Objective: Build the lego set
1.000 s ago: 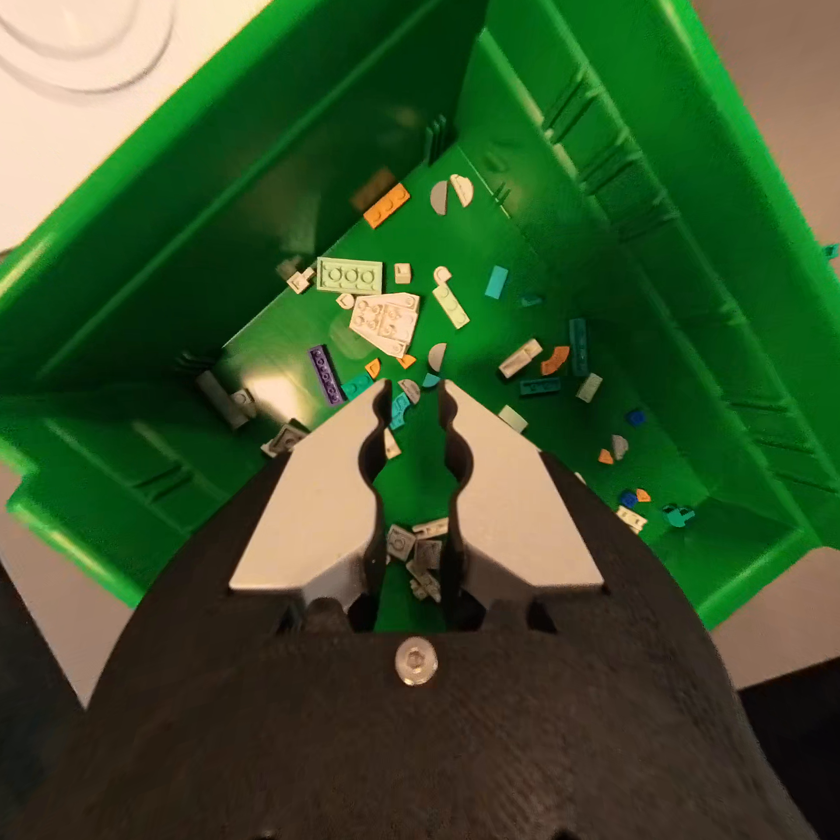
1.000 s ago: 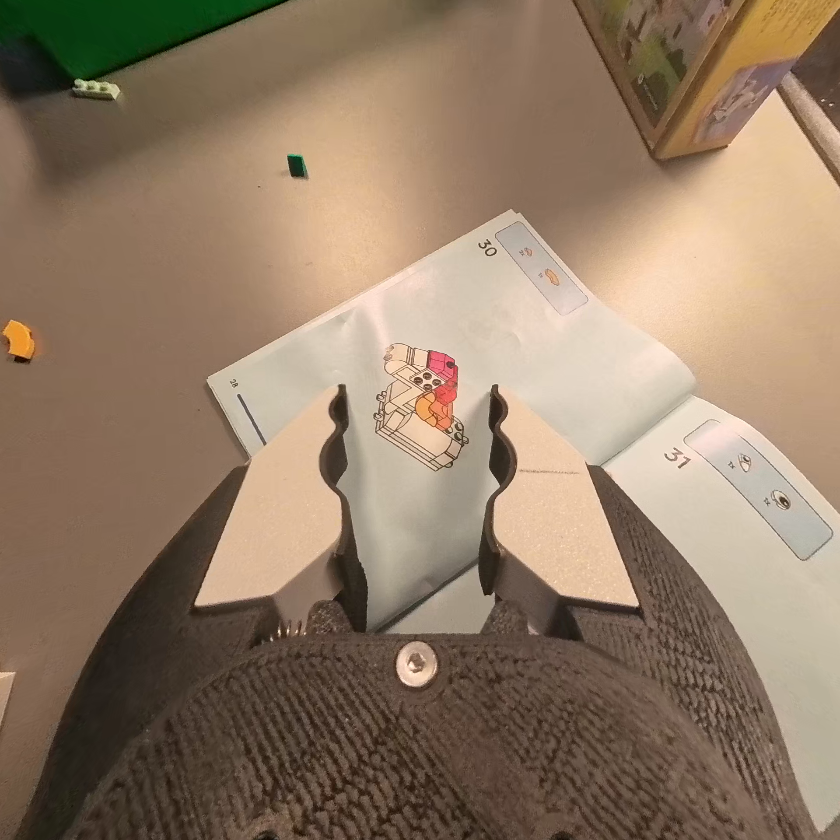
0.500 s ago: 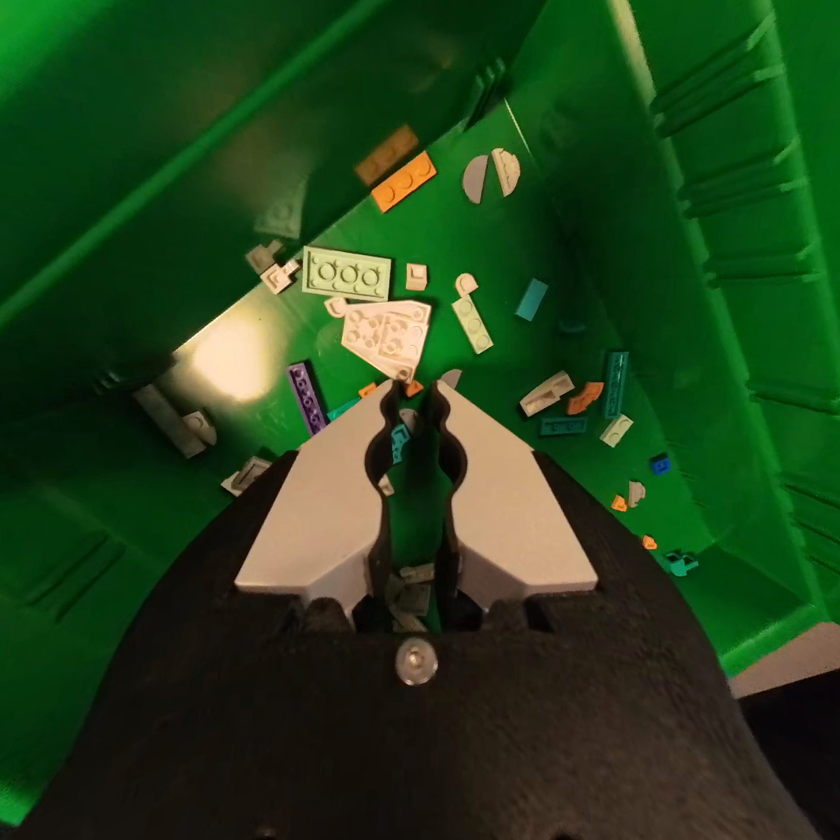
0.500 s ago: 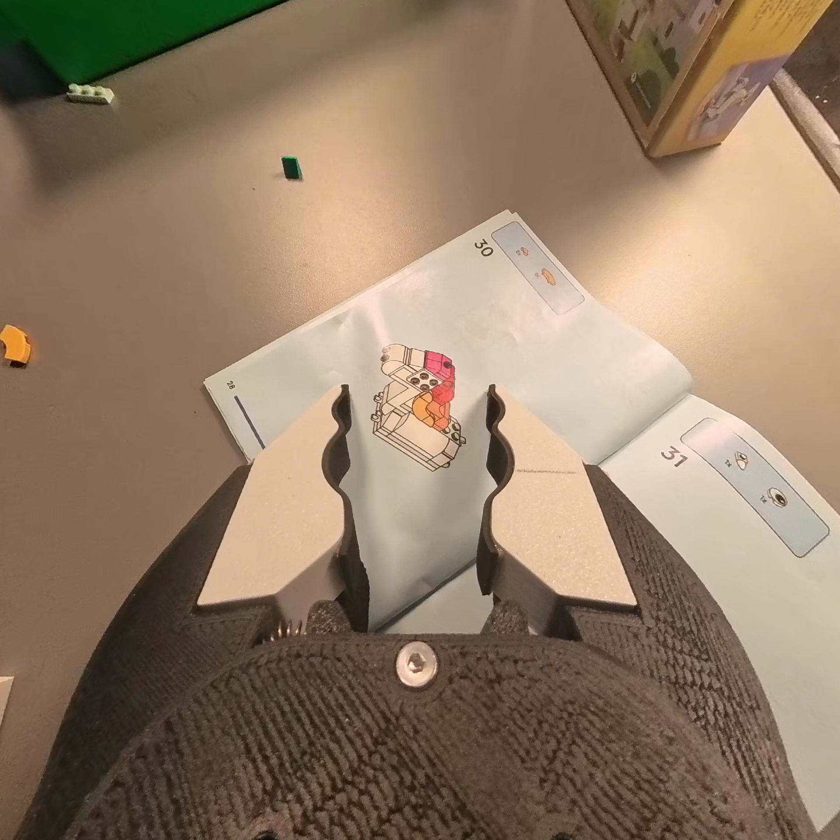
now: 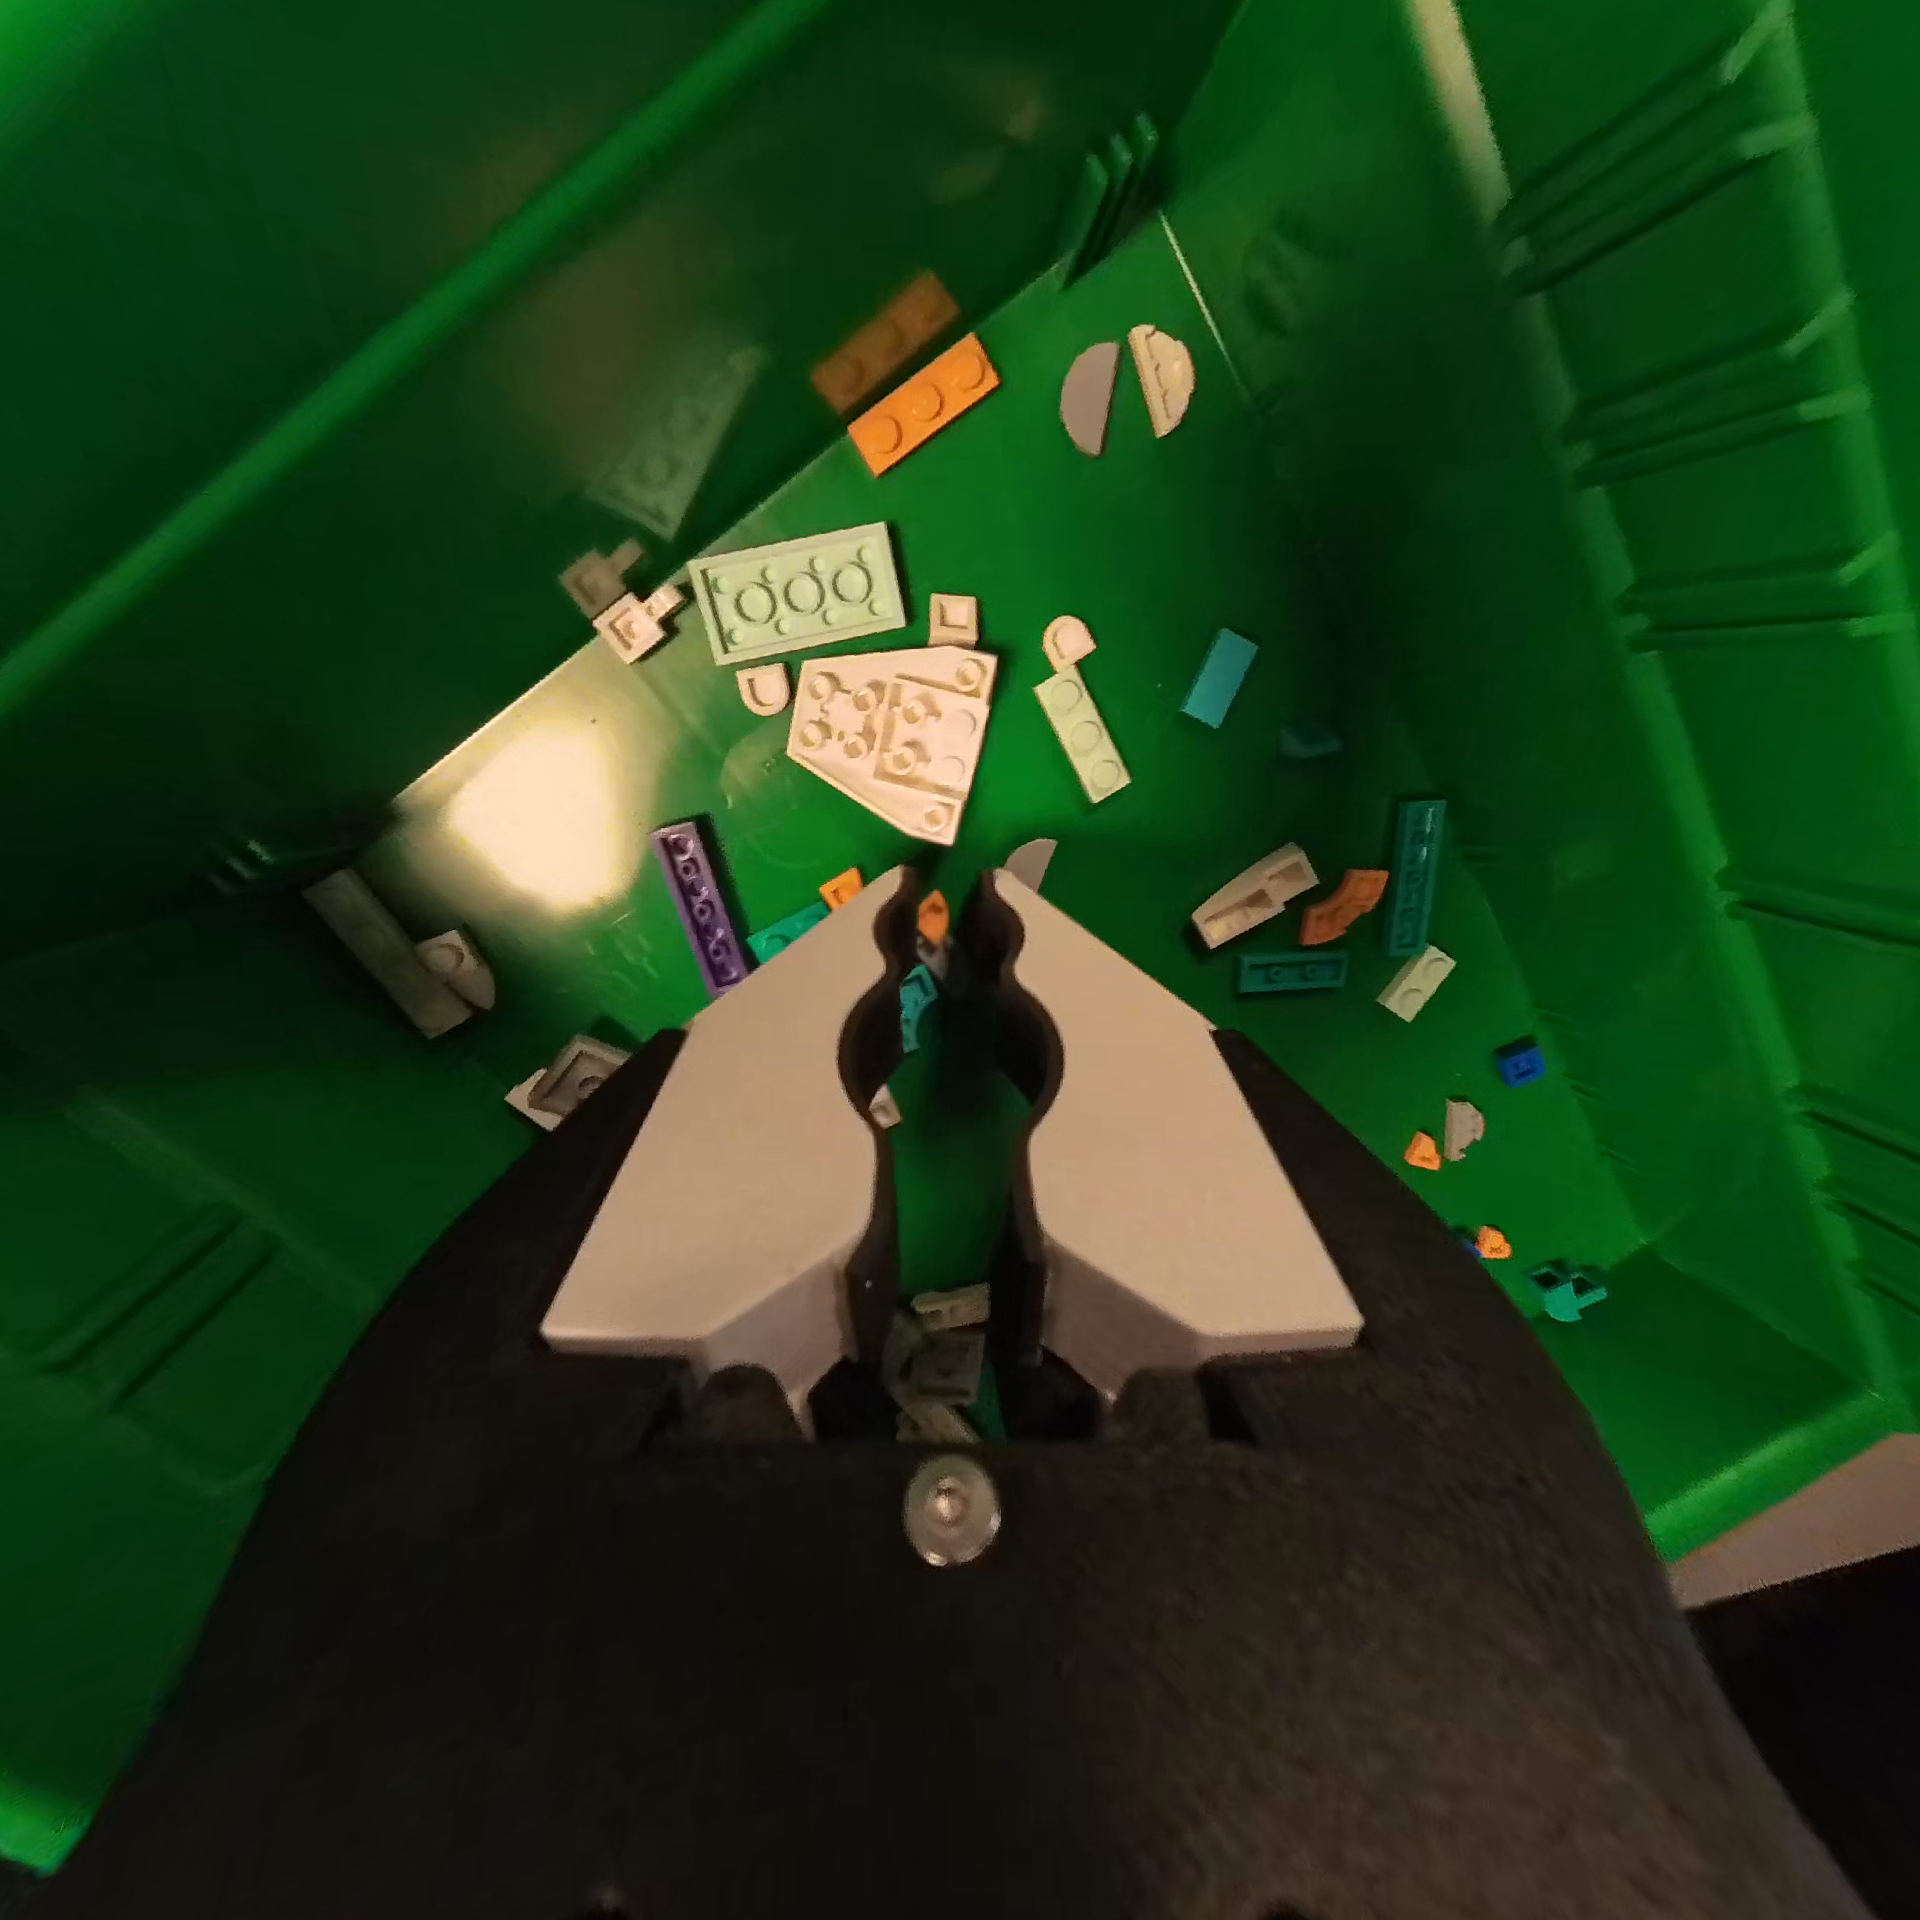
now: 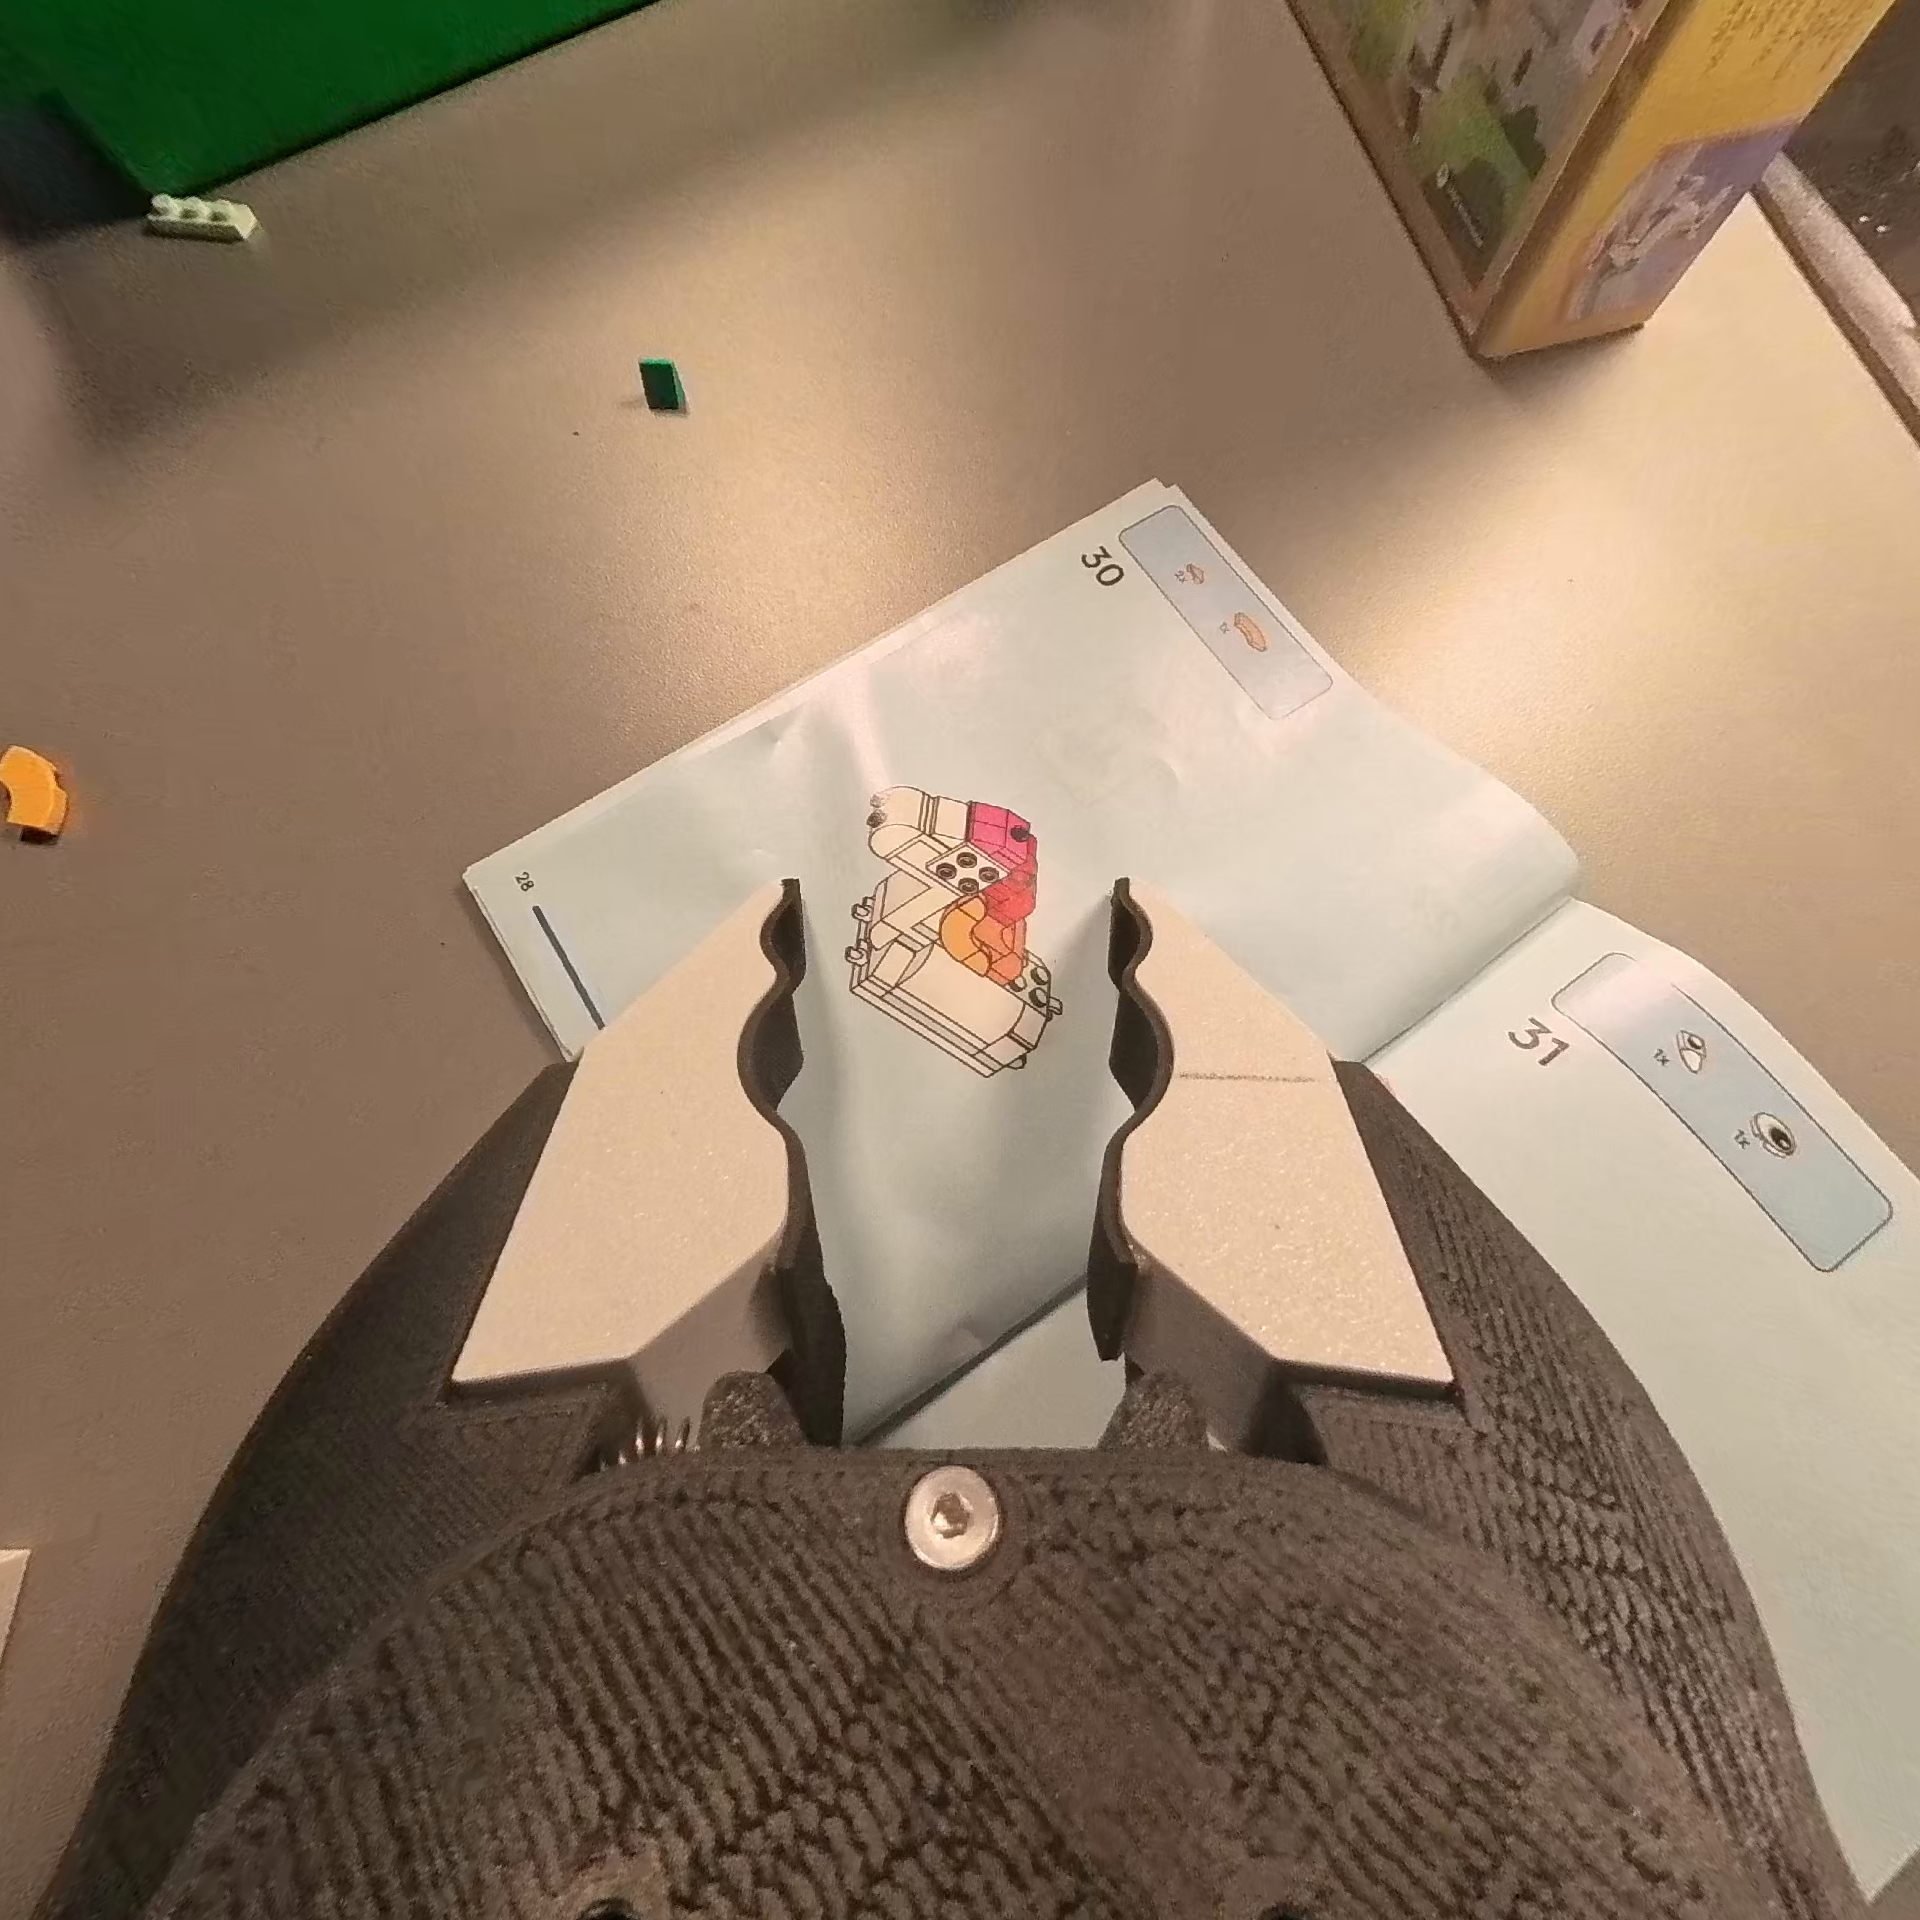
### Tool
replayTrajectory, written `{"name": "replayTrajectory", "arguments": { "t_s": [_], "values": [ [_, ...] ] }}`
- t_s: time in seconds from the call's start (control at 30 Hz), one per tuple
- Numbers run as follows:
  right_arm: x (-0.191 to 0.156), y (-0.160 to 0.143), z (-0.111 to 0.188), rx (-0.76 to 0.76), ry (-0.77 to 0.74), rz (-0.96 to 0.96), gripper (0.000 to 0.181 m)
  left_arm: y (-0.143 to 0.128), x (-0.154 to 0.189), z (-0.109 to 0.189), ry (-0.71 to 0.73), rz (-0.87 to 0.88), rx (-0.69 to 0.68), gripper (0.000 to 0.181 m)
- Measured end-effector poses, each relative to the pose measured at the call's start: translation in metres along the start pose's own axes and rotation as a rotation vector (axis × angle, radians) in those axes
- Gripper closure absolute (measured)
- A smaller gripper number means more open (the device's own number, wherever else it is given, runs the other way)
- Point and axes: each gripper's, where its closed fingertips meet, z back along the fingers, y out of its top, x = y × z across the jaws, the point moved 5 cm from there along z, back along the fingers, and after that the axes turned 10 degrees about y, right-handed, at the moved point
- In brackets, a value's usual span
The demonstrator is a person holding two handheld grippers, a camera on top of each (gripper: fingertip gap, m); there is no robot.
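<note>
In the left wrist view, my left gripper (image 5: 943, 894) reaches down into a green bin (image 5: 416, 312). Its jaws stand a narrow gap apart, with a small orange piece (image 5: 932, 916) on the bin floor between the tips; it seems untouched by the right finger. Nearby lie white wedge plates (image 5: 894, 743), a mint plate (image 5: 798, 592), an orange plate (image 5: 925, 403) and a purple strip (image 5: 701, 904). In the right wrist view, my right gripper (image 6: 956, 904) is open and empty above the open instruction booklet (image 6: 1143, 790).
Several more small pieces lie scattered over the bin floor, with steep walls all round. On the grey table lie an orange curved piece (image 6: 33, 792), a dark green tile (image 6: 662, 384) and a pale plate (image 6: 203, 218) beside the bin (image 6: 260, 73). The set's box (image 6: 1558, 156) stands far right. My right tips are about 40 cm from the mint plate (image 5: 798, 592), my left tips only 5 cm.
My left gripper has gone deeper into the bin and its jaws have narrowed around the small orange piece. The right gripper has barely moved.
</note>
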Motion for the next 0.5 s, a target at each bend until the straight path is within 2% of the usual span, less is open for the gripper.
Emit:
{"name": "replayTrajectory", "arguments": {
  "t_s": [0.5],
  "values": [
    [0.0006,0.0002,0.0002,0.001,-0.002,-0.002,0.124,-0.0060,-0.0008,0.0008,0.056,-0.029,0.003,0.177]
  ]
}}
